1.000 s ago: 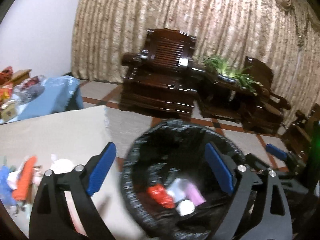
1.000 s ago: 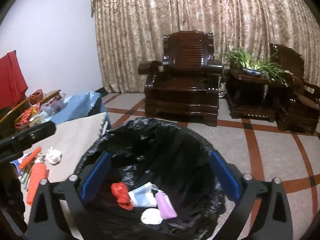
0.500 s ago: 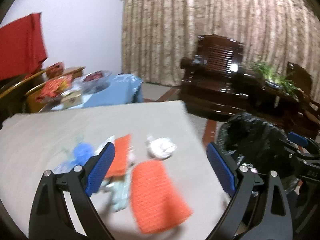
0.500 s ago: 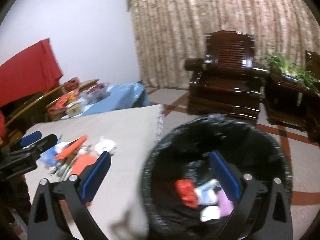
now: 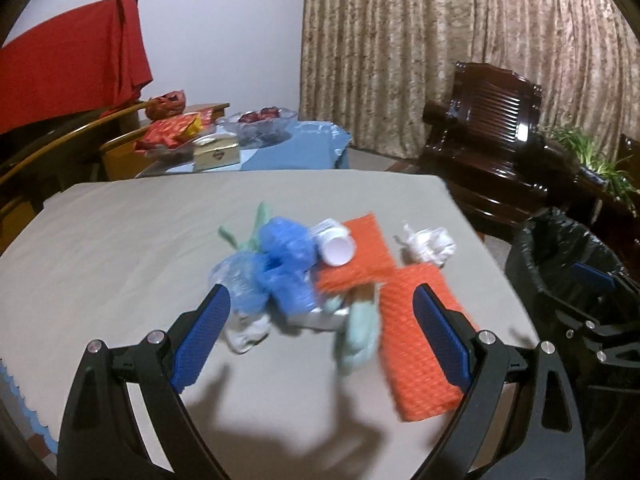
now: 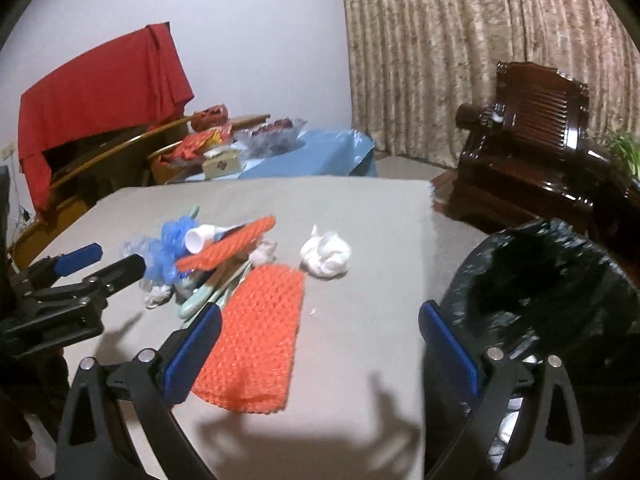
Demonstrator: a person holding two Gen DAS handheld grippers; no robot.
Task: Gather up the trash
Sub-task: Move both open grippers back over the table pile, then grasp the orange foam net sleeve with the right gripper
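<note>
A pile of trash lies on the grey-covered table (image 5: 120, 240). In it are a blue plastic bag (image 5: 286, 264), a white cup (image 5: 338, 246), a pale green strip (image 5: 358, 332), two orange mesh sleeves (image 5: 416, 336) and a crumpled white tissue (image 5: 430, 242). My left gripper (image 5: 320, 336) hangs open just short of the pile, holding nothing. My right gripper (image 6: 320, 348) is open and empty over the near orange mesh sleeve (image 6: 256, 340), with the tissue (image 6: 326, 256) beyond it. The black-lined trash bin (image 6: 552, 300) stands off the table's right edge. The left gripper (image 6: 100, 262) shows at the left of the right wrist view.
Behind the table is a blue-covered side table (image 5: 296, 152) with a glass bowl, a box and red packets. A red cloth (image 5: 72, 76) hangs over wooden furniture at the left. A dark wooden armchair (image 5: 492, 132) and a plant stand before the curtain at the right.
Both grippers swung left from above the bin to the table. The trash pile now sits in front of them and the bin has slid to the right edge. Both stayed open.
</note>
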